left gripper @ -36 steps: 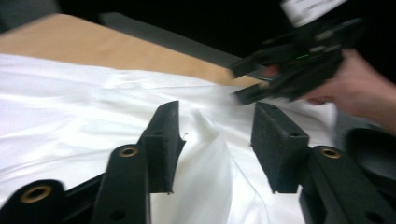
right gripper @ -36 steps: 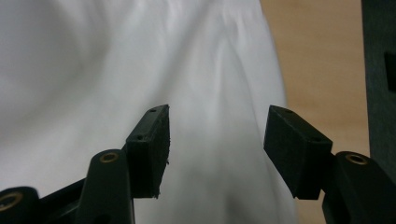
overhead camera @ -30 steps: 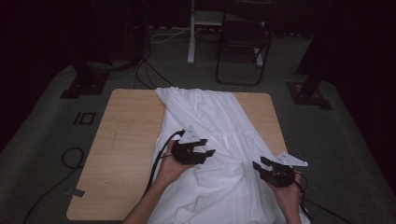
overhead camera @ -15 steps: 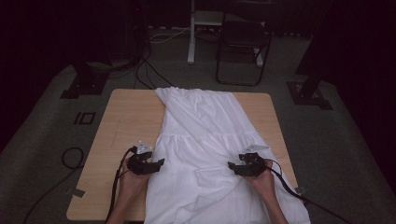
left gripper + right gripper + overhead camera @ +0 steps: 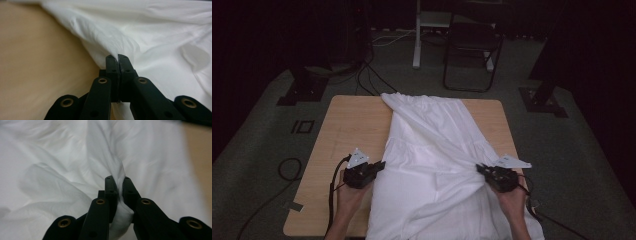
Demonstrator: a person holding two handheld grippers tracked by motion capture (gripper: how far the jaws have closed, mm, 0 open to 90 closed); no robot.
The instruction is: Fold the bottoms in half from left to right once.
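Observation:
A white garment (image 5: 437, 150) lies spread lengthwise down the wooden table (image 5: 352, 120), its near end hanging over the front edge. My left gripper (image 5: 381, 164) is at the cloth's left edge. In the left gripper view its jaws (image 5: 117, 57) have just been closing and now pinch a thin fold of the garment (image 5: 155, 37). My right gripper (image 5: 480, 169) is at the cloth's right side. In the right gripper view its jaws (image 5: 117, 179) have also just been closing and now clamp a bunched ridge of the garment (image 5: 62, 157).
Bare tabletop (image 5: 37, 62) lies left of the cloth, with a narrow strip on the right (image 5: 200, 150). Behind the table stand a dark folding chair (image 5: 472, 50) and a white post (image 5: 417, 35). Cables (image 5: 287, 170) and stand bases (image 5: 302, 90) lie on the grey carpet.
A second ago both hands were further right, the left one over the cloth's middle. The left hand has moved to the cloth's left edge, and both grippers have shut on cloth.

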